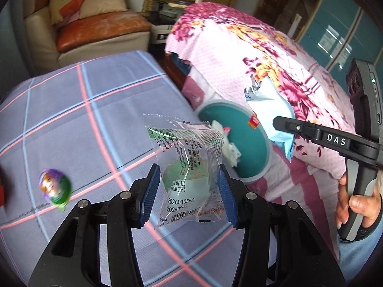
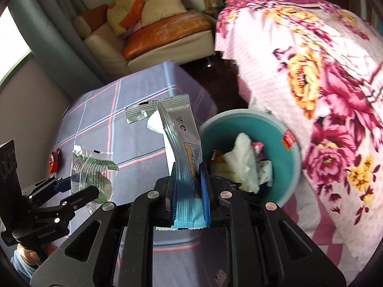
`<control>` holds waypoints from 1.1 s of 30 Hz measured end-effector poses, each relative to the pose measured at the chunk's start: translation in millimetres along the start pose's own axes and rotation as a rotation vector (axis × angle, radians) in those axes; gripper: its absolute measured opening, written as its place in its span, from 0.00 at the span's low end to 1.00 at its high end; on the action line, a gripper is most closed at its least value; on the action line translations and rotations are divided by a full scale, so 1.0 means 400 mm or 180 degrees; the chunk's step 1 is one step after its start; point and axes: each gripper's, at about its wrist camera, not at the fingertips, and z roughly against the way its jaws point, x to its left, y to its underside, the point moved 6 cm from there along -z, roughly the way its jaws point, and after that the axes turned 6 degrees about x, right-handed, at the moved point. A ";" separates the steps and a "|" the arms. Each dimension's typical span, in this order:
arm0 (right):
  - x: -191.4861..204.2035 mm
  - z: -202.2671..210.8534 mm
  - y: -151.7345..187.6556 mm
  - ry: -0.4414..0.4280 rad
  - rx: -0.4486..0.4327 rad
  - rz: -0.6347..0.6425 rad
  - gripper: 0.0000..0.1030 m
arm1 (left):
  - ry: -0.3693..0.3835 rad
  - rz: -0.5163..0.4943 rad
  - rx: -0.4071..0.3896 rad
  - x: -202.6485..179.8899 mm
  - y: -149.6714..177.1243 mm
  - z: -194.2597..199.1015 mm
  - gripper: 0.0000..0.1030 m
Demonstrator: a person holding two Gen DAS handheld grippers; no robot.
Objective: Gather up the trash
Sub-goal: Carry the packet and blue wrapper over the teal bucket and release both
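My left gripper [image 1: 188, 179] is shut on a clear plastic wrapper with green print [image 1: 186, 165] and holds it above the plaid table [image 1: 71, 119]; it also shows in the right wrist view [image 2: 92, 167]. My right gripper [image 2: 190, 181] is shut on a blue and silver torn packet [image 2: 182, 143], also seen in the left wrist view [image 1: 270, 117], held near the rim of the teal trash bin [image 2: 287, 167]. The bin [image 1: 251, 148] holds crumpled tissue [image 2: 244, 157] and wrappers.
A purple and green foil egg [image 1: 55, 187] lies on the table at the left. An orange-red wrapper [image 2: 53, 161] lies at the table's far left edge. A floral pink cover [image 2: 323, 83] drapes over furniture beside the bin. A sofa [image 1: 95, 28] stands behind.
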 end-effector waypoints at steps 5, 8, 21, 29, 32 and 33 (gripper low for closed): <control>-0.076 0.019 -0.005 0.0056 -0.0044 -0.0119 0.15 | 0.0024 -0.0148 0.0050 -0.082 -0.045 -0.050 0.48; -0.107 0.027 -0.007 0.0082 -0.0069 -0.0163 0.15 | 0.0057 -0.0189 0.0079 -0.115 -0.067 -0.075 0.48; -0.196 0.013 -0.024 0.0154 -0.0067 -0.0333 0.15 | 0.0166 -0.0391 0.0268 -0.205 -0.107 -0.199 0.48; -0.219 0.000 -0.036 0.0224 -0.0058 -0.0378 0.15 | 0.0230 -0.0394 0.0327 -0.218 -0.124 -0.241 0.50; -0.224 0.002 -0.042 0.0236 -0.0078 -0.0401 0.15 | 0.0257 -0.0360 0.0315 -0.217 -0.132 -0.244 0.61; -0.225 0.002 -0.044 0.0237 -0.0079 -0.0403 0.15 | 0.0262 -0.0337 0.0295 -0.215 -0.134 -0.241 0.66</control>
